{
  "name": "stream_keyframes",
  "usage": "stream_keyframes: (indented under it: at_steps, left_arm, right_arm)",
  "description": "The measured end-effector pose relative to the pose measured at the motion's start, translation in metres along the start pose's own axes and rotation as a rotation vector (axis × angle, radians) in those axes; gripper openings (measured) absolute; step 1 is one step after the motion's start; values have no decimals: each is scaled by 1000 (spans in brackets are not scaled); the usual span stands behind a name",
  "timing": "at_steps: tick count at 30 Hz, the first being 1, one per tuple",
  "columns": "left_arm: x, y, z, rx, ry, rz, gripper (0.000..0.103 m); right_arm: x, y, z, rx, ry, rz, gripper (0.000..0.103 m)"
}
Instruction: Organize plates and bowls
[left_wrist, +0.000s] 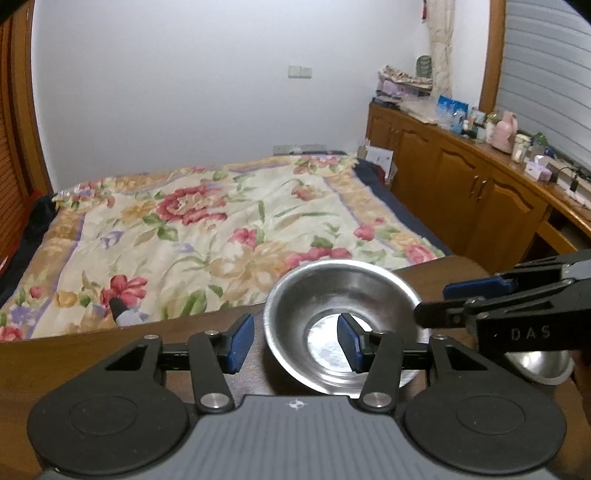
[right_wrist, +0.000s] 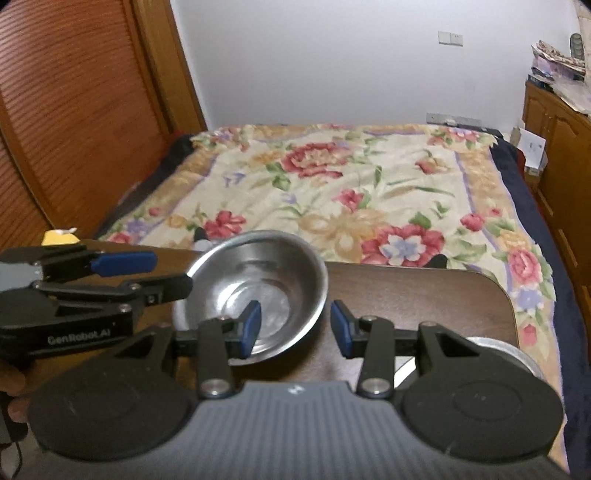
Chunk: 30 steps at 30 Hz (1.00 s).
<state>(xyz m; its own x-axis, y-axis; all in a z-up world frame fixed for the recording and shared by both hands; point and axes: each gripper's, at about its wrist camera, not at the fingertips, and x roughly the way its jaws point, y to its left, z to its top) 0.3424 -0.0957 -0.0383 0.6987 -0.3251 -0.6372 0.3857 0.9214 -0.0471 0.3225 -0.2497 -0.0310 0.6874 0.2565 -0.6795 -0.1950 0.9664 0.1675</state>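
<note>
A stainless steel bowl (left_wrist: 340, 306) (right_wrist: 258, 273) stands upright on the dark wooden table (left_wrist: 74, 369) (right_wrist: 424, 295). My left gripper (left_wrist: 295, 343) (right_wrist: 162, 275) is open and straddles the bowl's left rim, with one blue pad inside the bowl and the other outside; neither pad presses on the wall. My right gripper (right_wrist: 295, 328) (left_wrist: 450, 301) is open too and straddles the right rim the same way, left pad inside and right pad just outside. The bowl is empty.
A second steel bowl (left_wrist: 543, 365) sits low at the right of the table, showing as a metal rim (right_wrist: 498, 350) behind my right gripper. Beyond the table's far edge lies a bed with a floral quilt (left_wrist: 203, 229). Wooden cabinets (left_wrist: 461, 177) line the right wall.
</note>
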Motion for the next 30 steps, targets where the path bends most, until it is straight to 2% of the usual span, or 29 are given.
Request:
stream_keyframes:
  at_steps: [3, 6, 11, 12, 15, 16, 22, 25, 30]
  left_arm:
    - [10, 6, 0, 5, 20, -12, 52]
    - [16, 11, 2, 5, 23, 8, 52]
    - [24, 16, 2, -5, 37, -5, 50]
    - [26, 17, 2, -7, 42, -9, 46]
    - [33, 20, -1, -23, 75, -36, 20]
    - [34, 20, -2, -31, 80, -40, 20]
    - [36, 20, -5, -40, 83, -46, 20]
    - [35, 16, -7, -31, 90, -45, 20]
    - [18, 15, -5, -43, 68, -68, 19]
  right_arm:
    - [8, -1, 3, -1, 23, -19, 43]
    - [15, -3, 5, 12, 42, -42, 43]
    - [24, -9, 5, 49, 56, -26, 43]
    - [25, -10, 5, 56, 58, -16, 41]
    - [29, -9, 4, 57, 72, -8, 34]
    - [31, -8, 4, 54, 81, -5, 29]
    - [35, -5, 3, 59, 100, -5, 28]
    - [36, -2, 3, 58, 108, 2, 22]
    - [29, -3, 0, 77, 87, 3, 21]
